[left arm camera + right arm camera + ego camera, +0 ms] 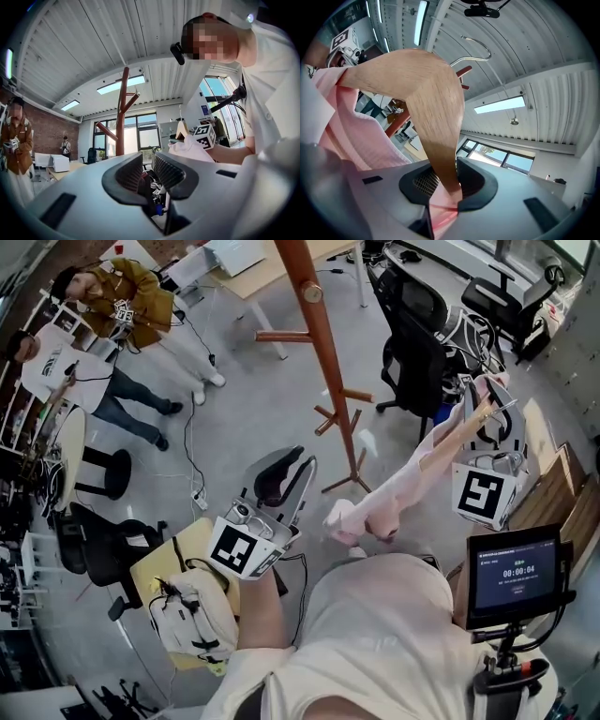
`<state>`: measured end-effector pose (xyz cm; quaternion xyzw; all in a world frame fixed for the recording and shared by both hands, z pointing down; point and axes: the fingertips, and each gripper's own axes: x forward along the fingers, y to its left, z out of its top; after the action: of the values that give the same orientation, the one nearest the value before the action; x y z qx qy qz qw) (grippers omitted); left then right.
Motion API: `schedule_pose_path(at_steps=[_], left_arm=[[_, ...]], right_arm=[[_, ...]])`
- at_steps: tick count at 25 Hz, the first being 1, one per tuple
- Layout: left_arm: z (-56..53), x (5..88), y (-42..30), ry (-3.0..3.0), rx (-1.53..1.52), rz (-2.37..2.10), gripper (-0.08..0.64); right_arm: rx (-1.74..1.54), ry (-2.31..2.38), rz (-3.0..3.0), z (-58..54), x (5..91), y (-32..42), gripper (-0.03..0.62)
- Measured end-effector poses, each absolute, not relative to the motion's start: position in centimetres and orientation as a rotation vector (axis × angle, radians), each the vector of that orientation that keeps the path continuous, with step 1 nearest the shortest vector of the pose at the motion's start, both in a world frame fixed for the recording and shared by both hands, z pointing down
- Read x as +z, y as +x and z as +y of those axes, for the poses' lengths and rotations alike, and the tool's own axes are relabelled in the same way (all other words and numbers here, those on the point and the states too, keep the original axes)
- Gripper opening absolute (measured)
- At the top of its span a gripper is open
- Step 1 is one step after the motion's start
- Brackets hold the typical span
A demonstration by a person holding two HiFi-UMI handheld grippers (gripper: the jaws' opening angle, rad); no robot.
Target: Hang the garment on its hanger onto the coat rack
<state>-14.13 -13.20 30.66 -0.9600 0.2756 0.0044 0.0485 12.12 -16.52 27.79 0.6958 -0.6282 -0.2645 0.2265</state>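
Observation:
The pink garment [403, 488] hangs on a wooden hanger [469, 423] and droops down to the left. My right gripper [487, 418] is shut on that hanger; in the right gripper view the jaws [447, 180] clamp one wooden arm [426, 93], with the metal hook [476, 49] above and pink cloth [342, 117] at the left. The brown wooden coat rack [323, 343] stands ahead of me, its pegs [352, 395] free, and it shows tall in the left gripper view [123, 112]. My left gripper [286, 465] points toward the rack's base, jaws [148, 168] slightly apart and empty.
Two people [131, 306] [75, 381] stand at the upper left. Black office chairs [422, 334] are right of the rack. A white backpack [192, 615] lies on a small yellow table below my left gripper. A timer screen [516, 568] sits at the lower right. A black stool [103, 474] is at the left.

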Motion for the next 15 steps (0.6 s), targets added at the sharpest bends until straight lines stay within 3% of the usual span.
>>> schedule_pose_path(at_steps=[8,15], left_arm=[[-15.4,29.1,-12.2,-2.915,-0.005,0.773,0.071],[-12.1,29.9,-8.9,-2.857,-0.255,0.575,0.145]], right_arm=[[-0.739,1.865,-1.771,-21.5,28.1,11.9,0.089],[-0.749,1.776,-1.790,-23.0,28.9,10.0,0.089]])
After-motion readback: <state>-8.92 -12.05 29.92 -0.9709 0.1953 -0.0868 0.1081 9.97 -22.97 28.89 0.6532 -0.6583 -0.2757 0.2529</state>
